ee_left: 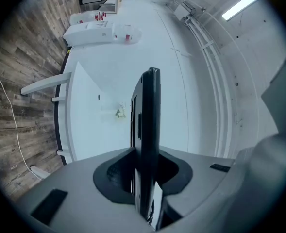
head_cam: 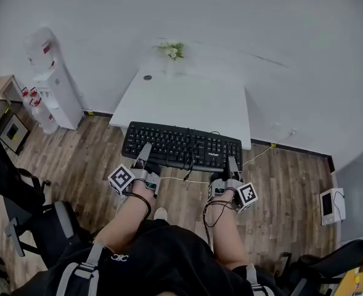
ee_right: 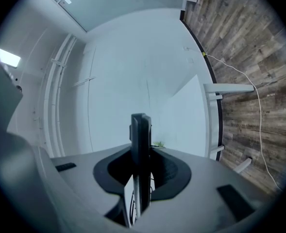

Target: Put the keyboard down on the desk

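Head view, keyboard: black keyboard (head_cam: 181,147) held above the floor at 6 o'clock of the white desk (head_cam: 187,100), its far edge overlapping the desk's near edge.
Head view, tools: left gripper (head_cam: 143,158) and right gripper (head_cam: 232,167) pinch its near edge, one toward each end.
Left gripper view: jaws pressed onto the edge-on keyboard (ee_left: 147,125); desk ahead, 10 o'clock.
Right gripper view: jaws clamped on the keyboard (ee_right: 140,140); desk at 1 o'clock.
Technique: likely best to keep both ends level, carry it fully over the desk and lower it flat, short of the plant (head_cam: 172,50) at 12 o'clock.

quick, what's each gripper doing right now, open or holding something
left gripper: shut on the keyboard, near its left end
right gripper: shut on the keyboard, near its right end
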